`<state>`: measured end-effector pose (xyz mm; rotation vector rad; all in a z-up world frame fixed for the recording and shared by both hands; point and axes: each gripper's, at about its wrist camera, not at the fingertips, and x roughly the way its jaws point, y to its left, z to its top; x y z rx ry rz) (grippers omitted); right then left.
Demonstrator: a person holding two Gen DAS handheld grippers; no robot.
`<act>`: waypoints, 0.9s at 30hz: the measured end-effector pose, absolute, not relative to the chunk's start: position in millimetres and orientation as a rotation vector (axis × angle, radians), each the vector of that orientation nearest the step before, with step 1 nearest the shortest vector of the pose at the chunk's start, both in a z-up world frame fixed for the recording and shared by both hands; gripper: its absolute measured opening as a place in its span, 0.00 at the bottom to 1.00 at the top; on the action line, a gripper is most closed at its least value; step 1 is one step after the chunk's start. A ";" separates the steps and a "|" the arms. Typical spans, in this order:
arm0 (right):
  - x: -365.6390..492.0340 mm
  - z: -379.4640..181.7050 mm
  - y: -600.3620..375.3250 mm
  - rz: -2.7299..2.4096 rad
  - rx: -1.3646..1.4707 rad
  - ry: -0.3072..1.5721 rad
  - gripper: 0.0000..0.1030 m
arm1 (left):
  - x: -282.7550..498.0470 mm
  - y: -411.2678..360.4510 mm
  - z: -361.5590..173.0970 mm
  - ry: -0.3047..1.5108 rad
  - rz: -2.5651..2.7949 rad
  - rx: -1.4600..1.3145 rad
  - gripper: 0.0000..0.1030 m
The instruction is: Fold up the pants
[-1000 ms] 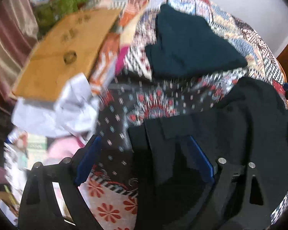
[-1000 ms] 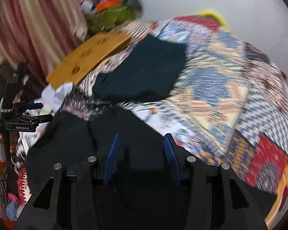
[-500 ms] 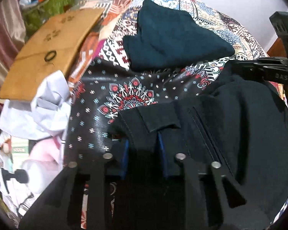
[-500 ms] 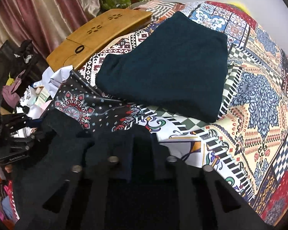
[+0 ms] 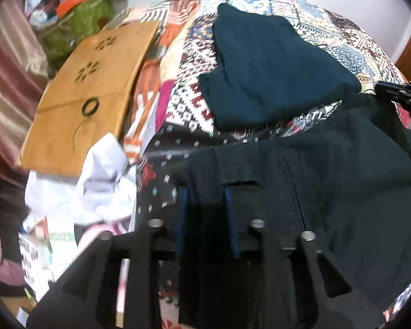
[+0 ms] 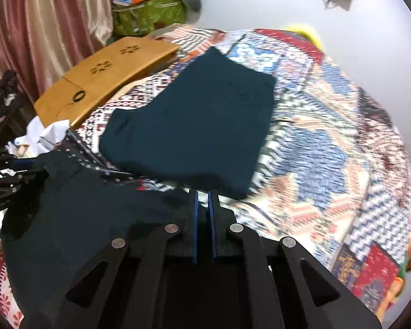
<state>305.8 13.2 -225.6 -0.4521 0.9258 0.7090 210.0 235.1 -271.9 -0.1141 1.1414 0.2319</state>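
Black pants (image 5: pixel 328 181) lie bunched at the near edge of a patterned bedspread (image 5: pixel 189 101). My left gripper (image 5: pixel 205 192) is shut on the pants' waistband edge, with black cloth between its blue pads. My right gripper (image 6: pixel 202 196) is shut on another edge of the same black pants (image 6: pixel 76 213). The pants hang between the two grippers, lifted a little off the bed. The right gripper also shows in the left wrist view (image 5: pixel 400 97), and the left gripper in the right wrist view (image 6: pixel 5 175).
A folded dark teal garment (image 6: pixel 194 126) lies flat on the bed just beyond the pants. A wooden lap desk (image 6: pixel 101 74) lies at the bed's far left. White crumpled cloth (image 5: pixel 104 175) and clutter lie left of the bed. A green bag (image 6: pixel 148 13) and curtains stand behind.
Both grippers went from open to shut on the black pants' edge. They have since raised the edge and drawn it back a little from the teal garment.
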 end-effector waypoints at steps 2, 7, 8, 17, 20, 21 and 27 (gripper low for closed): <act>300.7 -211.2 0.1 0.729 -0.436 0.917 0.17 | 193.8 234.3 -261.4 1.107 0.239 -0.121 0.52; 276.1 -173.3 -44.9 0.762 -0.327 0.890 0.48 | 153.6 232.0 -243.6 1.081 0.187 -0.204 0.73; 268.9 -168.1 -54.4 0.776 -0.300 0.897 0.50 | 146.2 232.0 -245.0 1.092 0.160 -0.231 0.73; 210.1 -190.9 -110.7 0.799 -0.213 0.989 0.52 | 111.0 221.8 -290.1 1.194 0.211 -0.287 0.74; 196.0 -217.1 -123.1 0.778 -0.230 1.056 0.52 | 104.2 215.2 -314.7 1.237 0.255 -0.230 0.75; 190.3 -228.1 -126.7 0.770 -0.241 1.082 0.52 | 99.4 214.8 -321.0 1.236 0.241 -0.255 0.75; 167.6 -230.3 -144.3 0.744 -0.238 1.053 0.54 | 89.3 211.9 -295.5 1.207 0.293 -0.214 0.74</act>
